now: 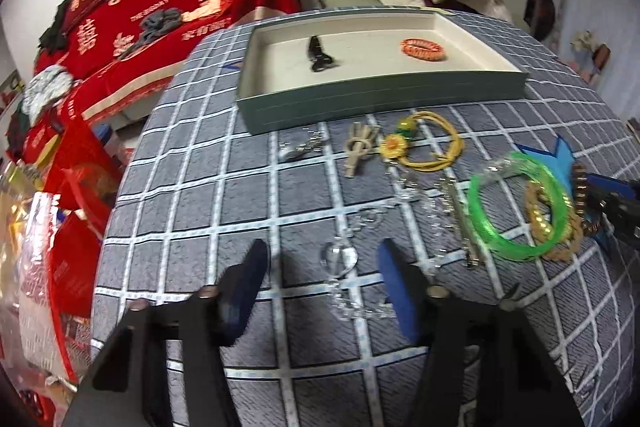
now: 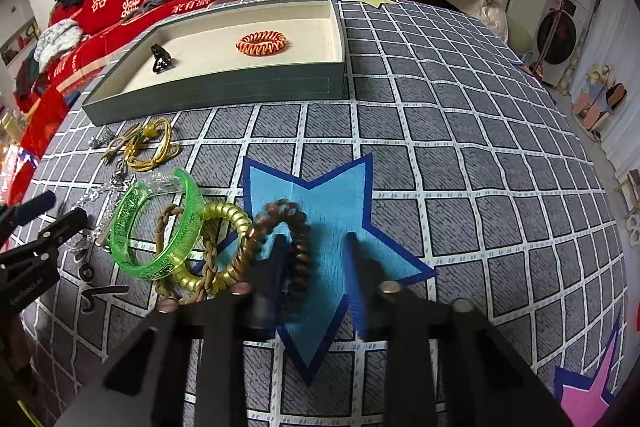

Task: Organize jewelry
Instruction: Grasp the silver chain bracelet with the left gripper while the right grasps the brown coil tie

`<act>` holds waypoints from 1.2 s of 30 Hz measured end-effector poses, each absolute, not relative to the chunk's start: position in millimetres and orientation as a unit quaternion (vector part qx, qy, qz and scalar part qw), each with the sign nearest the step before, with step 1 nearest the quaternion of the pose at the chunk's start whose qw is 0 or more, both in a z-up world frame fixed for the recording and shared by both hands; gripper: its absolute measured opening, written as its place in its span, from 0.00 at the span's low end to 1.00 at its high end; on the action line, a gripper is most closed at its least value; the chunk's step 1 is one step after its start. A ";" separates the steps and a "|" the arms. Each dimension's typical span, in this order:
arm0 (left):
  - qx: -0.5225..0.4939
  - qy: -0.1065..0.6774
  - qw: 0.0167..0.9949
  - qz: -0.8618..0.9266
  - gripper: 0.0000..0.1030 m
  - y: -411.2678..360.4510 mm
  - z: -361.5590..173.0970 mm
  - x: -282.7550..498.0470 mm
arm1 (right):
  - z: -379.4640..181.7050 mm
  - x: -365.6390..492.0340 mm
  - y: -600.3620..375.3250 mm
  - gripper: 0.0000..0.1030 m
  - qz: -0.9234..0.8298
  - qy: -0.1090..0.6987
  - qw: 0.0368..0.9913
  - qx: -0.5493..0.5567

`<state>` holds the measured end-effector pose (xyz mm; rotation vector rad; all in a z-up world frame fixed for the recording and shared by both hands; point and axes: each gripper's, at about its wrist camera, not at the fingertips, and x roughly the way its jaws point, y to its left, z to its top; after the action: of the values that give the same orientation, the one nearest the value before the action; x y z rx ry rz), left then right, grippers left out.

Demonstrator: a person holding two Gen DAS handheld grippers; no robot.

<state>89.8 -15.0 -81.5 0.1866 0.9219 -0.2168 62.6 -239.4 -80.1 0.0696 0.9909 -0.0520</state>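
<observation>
Right wrist view has the right gripper (image 2: 316, 259) sitting low over the blue star patch (image 2: 340, 203) with the brown coil hair tie (image 2: 298, 247) between its fingers. The fingers look motion-blurred and I can't tell if the pads are actually pressing on the coil yet, so I wouldn't call it a grip.

What could go wrong, as I see it: that brown coil touches the gold coil tie (image 2: 224, 247), which is tangled up with the braided band (image 2: 208, 259) and the green bangle (image 2: 160, 227). Lift with a shallow pinch and the springy coil probably pops out, or drags its neighbours along.

Left wrist view: the left gripper (image 1: 324, 267) is spread apart around a clear crystal chain (image 1: 340, 259), pads not touching it. That thing is thin and slippery-looking, so I'd guess the fingers could close on just a bit of it and leave the rest trailing on the checked cloth (image 1: 192, 207).

Both grippers tilt steeply down toward the table. The tray (image 2: 216, 91) sits at the far edge, already holding an orange coil tie (image 2: 262, 43) and a black clip (image 2: 160, 59).
</observation>
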 end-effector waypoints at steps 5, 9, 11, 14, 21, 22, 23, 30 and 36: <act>0.104 0.442 0.881 -0.135 0.39 -25.3 -79.6 84.2 | -79.7 60.3 -247.7 0.12 -0.023 0.473 0.878 0.062; 0.069 0.452 0.876 -0.149 0.39 -16.9 -76.5 83.7 | -78.5 55.8 -254.6 0.12 -0.018 0.471 0.878 0.087; 0.060 0.450 0.879 -0.149 0.39 -12.2 -71.4 81.4 | -76.3 53.5 -257.6 0.12 -0.018 0.469 0.878 0.093; 0.044 0.440 0.882 -0.159 0.39 -6.2 -59.9 77.0 | -72.0 50.4 -261.9 0.13 -0.015 0.465 0.879 0.101; 0.035 0.414 0.893 -0.175 0.39 -4.2 -32.6 75.4 | -59.9 50.0 -266.3 0.12 -0.010 0.454 0.883 0.119; 0.033 0.410 0.894 -0.178 0.39 -4.2 -28.8 75.1 | -58.1 50.2 -266.8 0.13 -0.009 0.452 0.884 0.122; 0.030 0.406 0.895 -0.181 0.39 -4.0 -23.6 74.9 | -55.7 50.5 -267.0 0.12 -0.007 0.451 0.884 0.124; 0.017 0.382 0.904 -0.190 0.39 -2.9 3.1 81.7 | -37.6 56.5 -267.3 0.13 0.004 0.437 0.889 0.133; 0.008 0.362 0.911 -0.197 0.39 -2.4 27.6 96.1 | -13.8 70.7 -268.9 0.13 0.019 0.422 0.896 0.137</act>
<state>96.1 -2.4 27.6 0.0160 0.7468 -0.4070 70.7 -268.9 -13.8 0.2845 0.8735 0.0387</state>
